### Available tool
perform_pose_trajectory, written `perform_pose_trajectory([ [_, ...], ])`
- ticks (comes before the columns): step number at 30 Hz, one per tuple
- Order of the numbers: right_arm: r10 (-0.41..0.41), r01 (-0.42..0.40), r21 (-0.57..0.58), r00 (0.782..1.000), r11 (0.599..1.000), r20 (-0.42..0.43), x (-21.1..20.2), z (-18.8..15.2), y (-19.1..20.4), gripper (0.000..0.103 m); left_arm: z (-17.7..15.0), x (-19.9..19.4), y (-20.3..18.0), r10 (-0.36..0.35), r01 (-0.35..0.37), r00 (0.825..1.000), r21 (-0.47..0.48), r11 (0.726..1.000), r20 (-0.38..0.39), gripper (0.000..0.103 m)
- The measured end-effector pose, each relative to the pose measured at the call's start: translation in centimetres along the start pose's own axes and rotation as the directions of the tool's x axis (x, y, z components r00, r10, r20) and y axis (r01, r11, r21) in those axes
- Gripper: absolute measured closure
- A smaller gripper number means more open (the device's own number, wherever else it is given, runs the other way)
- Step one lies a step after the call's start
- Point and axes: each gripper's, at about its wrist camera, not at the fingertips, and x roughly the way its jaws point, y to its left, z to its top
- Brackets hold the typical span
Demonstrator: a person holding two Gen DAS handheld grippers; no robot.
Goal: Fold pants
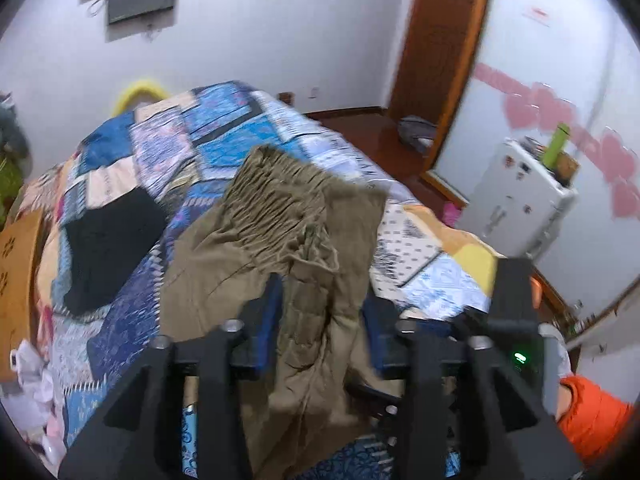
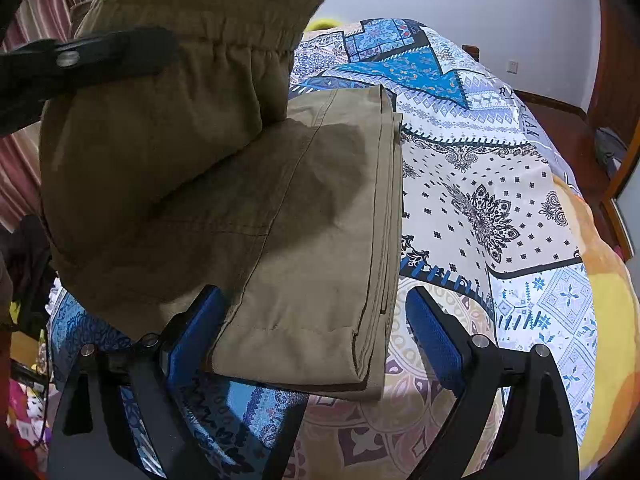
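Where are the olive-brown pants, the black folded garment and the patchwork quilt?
Olive-brown pants (image 2: 320,240): right wrist view, folded leg.
Black folded garment (image 1: 108,248): left wrist view, centre.
Patchwork quilt (image 2: 500,184): right wrist view, bare cream patch.

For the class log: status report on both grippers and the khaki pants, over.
Left gripper partly open around raised waistband. Right gripper open over the leg hems. Olive-khaki cotton pants half folded on patchwork quilt. Nothing obstructing.

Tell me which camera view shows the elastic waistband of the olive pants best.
The left wrist view: the gathered waistband lies in full view across the patchwork quilt, ruching and drawstring visible. The right wrist view shows only a short stretch of it, lifted at the top, mostly the folded legs.
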Motion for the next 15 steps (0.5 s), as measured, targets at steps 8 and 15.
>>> perform_pose_trajectory([
  [8, -0.008, 0.009, 0.014, 1.000, 1.000, -0.018, -0.1, 0.2, -0.3, 0.012, 1.1, -1.4, 1.5, 0.070, -0.071, 0.996, 0.010, 0.997, 0.058, 0.029],
  [15, -0.016, 0.016, 0.010, 1.000, 1.000, -0.012, -1.5, 0.0, -0.8, 0.012, 3.4, 2.8, 9.0, 0.186, -0.187, 0.982, -0.075, 0.980, -0.024, 0.022],
])
